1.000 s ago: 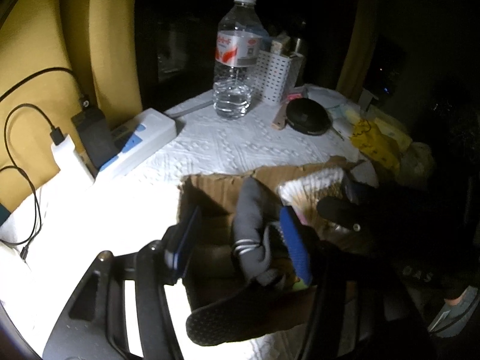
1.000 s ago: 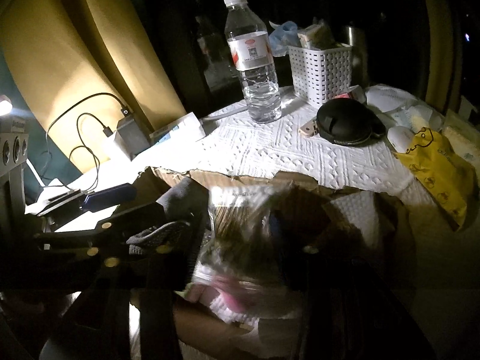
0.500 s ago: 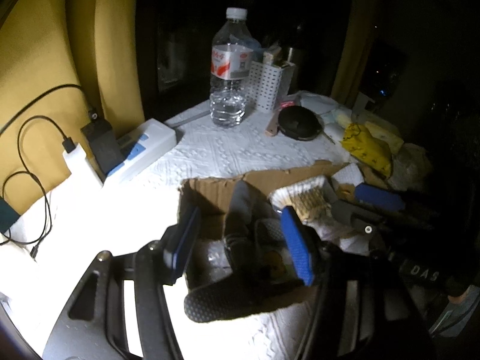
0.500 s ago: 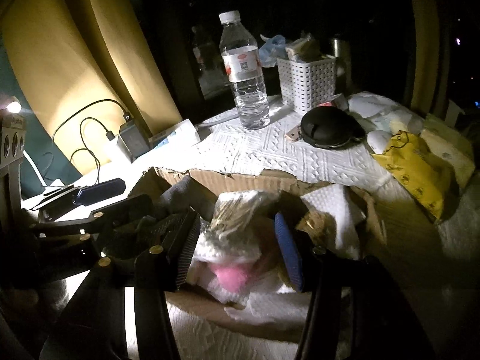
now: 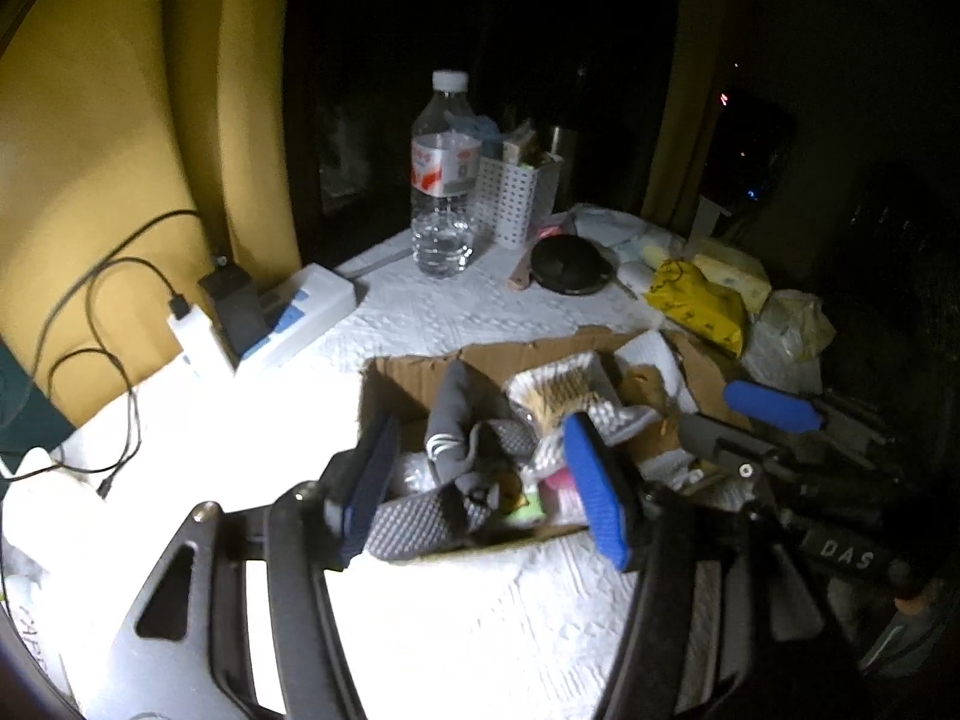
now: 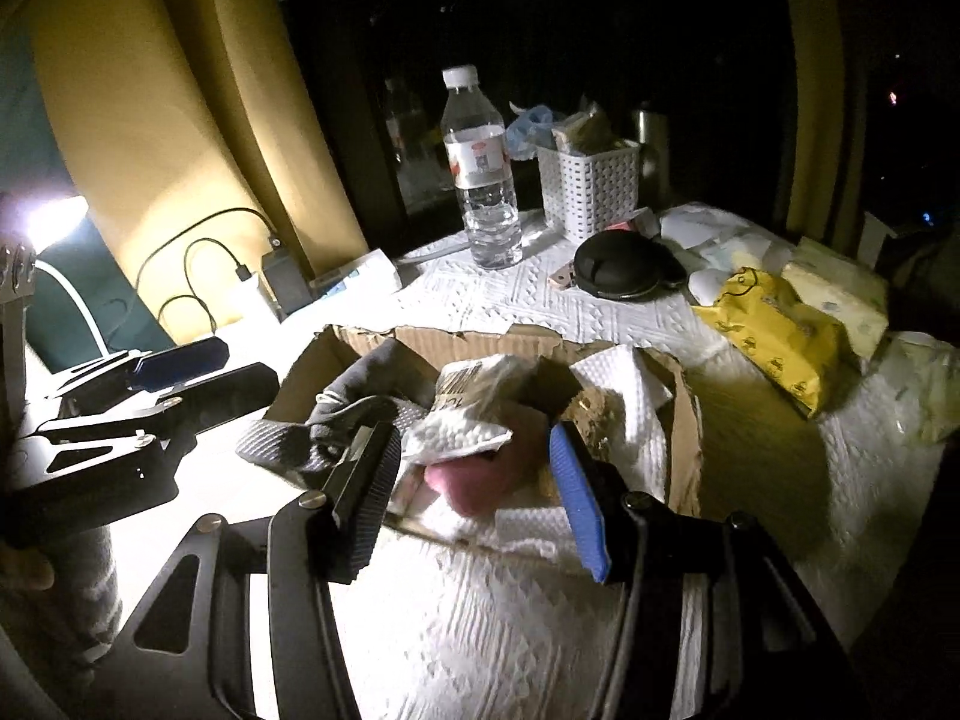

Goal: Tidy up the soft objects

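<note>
An open cardboard box (image 5: 420,372) (image 6: 480,339) stands on the white-clothed table. In it lie a grey sock (image 5: 456,420) (image 6: 360,384), whose patterned sole hangs over the near rim, a clear packet of swabs (image 5: 558,390) (image 6: 474,396), a pink soft thing (image 6: 474,480) and a white paper towel (image 6: 624,378). My left gripper (image 5: 480,489) (image 6: 204,378) hovers open above the box's near left side, its pads clear of the sock. To its right, my right gripper (image 6: 471,492) (image 5: 744,426) is open above the packet and the pink thing, touching neither.
Behind the box stand a water bottle (image 5: 444,192), a white perforated basket (image 5: 516,198), a black round pouch (image 5: 570,264) and a yellow packet (image 5: 696,300). A power strip with chargers and cables (image 5: 288,312) sits far left by the yellow curtain. The table's right edge falls into darkness.
Both grippers have drawn back and risen away from the box, so more of the table shows. The sock, the packet and the pink thing stay in the box.
</note>
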Motion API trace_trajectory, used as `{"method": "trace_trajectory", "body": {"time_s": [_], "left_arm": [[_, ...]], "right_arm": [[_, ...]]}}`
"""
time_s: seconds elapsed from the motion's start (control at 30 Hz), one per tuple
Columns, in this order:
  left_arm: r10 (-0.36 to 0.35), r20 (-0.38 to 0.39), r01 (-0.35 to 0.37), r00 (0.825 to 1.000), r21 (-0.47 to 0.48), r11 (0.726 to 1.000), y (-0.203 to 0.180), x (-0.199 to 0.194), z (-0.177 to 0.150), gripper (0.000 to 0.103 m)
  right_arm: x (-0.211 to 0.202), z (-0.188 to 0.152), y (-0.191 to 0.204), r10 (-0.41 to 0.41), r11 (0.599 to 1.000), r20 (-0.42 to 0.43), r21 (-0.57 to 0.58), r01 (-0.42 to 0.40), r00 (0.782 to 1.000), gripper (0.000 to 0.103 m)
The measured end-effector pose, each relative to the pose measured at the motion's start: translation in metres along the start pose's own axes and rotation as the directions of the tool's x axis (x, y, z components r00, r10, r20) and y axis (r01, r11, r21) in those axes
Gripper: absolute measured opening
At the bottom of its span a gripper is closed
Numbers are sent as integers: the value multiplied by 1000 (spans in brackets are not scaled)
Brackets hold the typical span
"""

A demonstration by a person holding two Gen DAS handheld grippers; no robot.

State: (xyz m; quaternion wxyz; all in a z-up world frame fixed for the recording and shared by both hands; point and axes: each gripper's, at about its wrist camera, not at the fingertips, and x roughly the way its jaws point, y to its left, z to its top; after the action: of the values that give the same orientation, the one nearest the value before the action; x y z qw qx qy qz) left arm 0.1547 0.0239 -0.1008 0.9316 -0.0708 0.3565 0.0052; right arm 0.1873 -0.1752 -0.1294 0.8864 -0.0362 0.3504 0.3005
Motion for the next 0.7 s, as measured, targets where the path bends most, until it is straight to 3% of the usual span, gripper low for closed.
{"method": "trace_trajectory", "body": {"time_s": [0.2,0.7], "left_arm": [[0,25,0,1000,-4,1000,-2,-27,-7,68],[15,102,-19,995,45,999,-23,-82,-19,72]], "right_arm": [[-24,-4,4,-3,1000,25,-4,3,1000,56],[-90,-11,19,-53,998,101,-31,56,994,59]]}}
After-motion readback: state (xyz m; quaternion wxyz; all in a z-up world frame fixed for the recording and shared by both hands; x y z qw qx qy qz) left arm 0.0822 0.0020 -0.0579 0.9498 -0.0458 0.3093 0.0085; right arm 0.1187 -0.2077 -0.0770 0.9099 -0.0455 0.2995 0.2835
